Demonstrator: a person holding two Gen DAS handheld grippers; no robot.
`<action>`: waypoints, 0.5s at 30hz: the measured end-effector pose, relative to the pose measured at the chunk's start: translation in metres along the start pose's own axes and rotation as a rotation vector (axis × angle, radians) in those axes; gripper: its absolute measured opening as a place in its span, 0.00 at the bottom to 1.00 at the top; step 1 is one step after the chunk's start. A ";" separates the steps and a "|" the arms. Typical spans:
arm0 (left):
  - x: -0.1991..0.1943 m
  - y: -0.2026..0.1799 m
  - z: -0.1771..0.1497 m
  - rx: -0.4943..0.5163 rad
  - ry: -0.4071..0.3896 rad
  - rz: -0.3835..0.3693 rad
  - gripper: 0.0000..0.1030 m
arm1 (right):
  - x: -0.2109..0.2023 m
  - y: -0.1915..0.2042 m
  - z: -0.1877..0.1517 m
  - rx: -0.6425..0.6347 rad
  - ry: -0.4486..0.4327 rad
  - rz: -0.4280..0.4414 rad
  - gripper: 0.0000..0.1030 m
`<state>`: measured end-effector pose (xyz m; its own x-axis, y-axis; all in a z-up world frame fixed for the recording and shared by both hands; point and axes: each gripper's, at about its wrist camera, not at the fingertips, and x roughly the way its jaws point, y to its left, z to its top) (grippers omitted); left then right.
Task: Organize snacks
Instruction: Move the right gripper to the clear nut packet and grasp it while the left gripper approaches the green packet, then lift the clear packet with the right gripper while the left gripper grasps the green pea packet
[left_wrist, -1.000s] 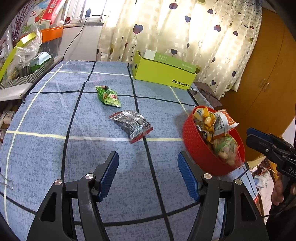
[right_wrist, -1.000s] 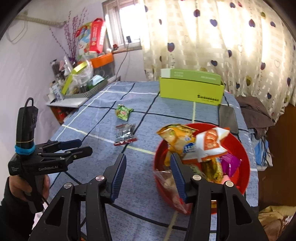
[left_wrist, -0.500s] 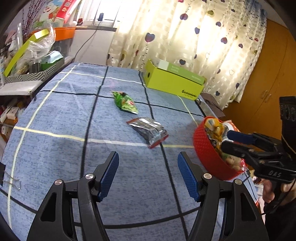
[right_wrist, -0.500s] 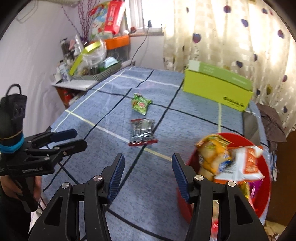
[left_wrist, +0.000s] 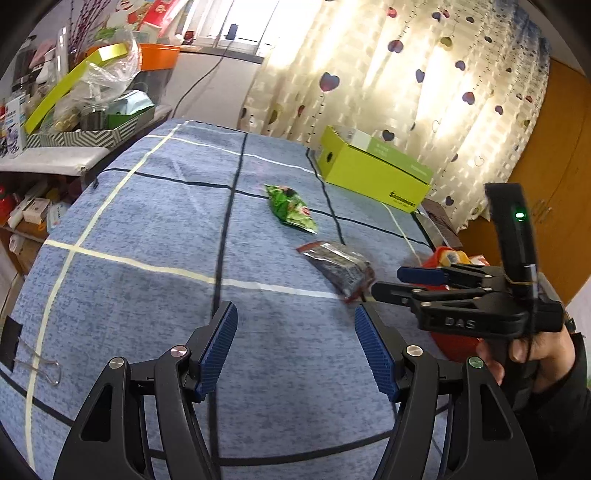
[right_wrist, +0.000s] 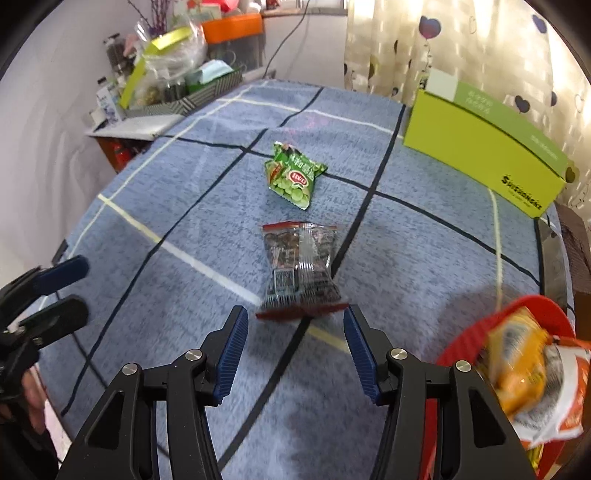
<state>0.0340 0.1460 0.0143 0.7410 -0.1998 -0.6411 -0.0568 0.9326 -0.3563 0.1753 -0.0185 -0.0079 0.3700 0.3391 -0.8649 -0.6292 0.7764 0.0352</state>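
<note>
two loose packets: a dark packet (right_wrist: 301, 273) with red end seams and a green packet (right_wrist: 294, 175) lie on the blue checked tablecloth (right_wrist: 184, 192), apart from each other, the green one farther from the grippers
dark packet: flat on the cloth, straddling a black line of the check, its near red seam just beyond the right gripper's fingertips
green packet: flat, slightly crumpled, between the dark packet and the yellow-green box (right_wrist: 487, 155)
red bowl: the red bowl (right_wrist: 465, 354) sits at the table's right edge, heaped with an orange packet (right_wrist: 521, 362) and others; blurred, so labels are unreadable
right gripper: the right gripper (right_wrist: 293, 334) is spread wide, empty, blue pads either side of the dark packet's near end, not touching it
left gripper: the left gripper (left_wrist: 295, 338) is also spread wide, holding nothing, over bare cloth
binder clip: a binder clip (left_wrist: 26, 354) lies at the cloth's left edge
side shelf: cluttered shelf (left_wrist: 66, 122) to the left, beside the table
</note>
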 end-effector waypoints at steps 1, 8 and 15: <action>0.000 0.004 0.000 -0.007 -0.002 0.000 0.65 | 0.003 0.001 0.002 -0.003 0.004 -0.004 0.52; -0.001 0.022 0.000 -0.039 -0.011 0.003 0.65 | 0.034 0.005 0.022 -0.032 0.047 -0.039 0.54; -0.002 0.031 0.000 -0.067 -0.002 0.001 0.65 | 0.052 0.000 0.027 0.012 0.044 -0.055 0.42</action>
<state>0.0309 0.1754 0.0048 0.7421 -0.1978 -0.6404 -0.1027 0.9106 -0.4002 0.2131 0.0135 -0.0395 0.3729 0.2721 -0.8871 -0.6006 0.7995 -0.0073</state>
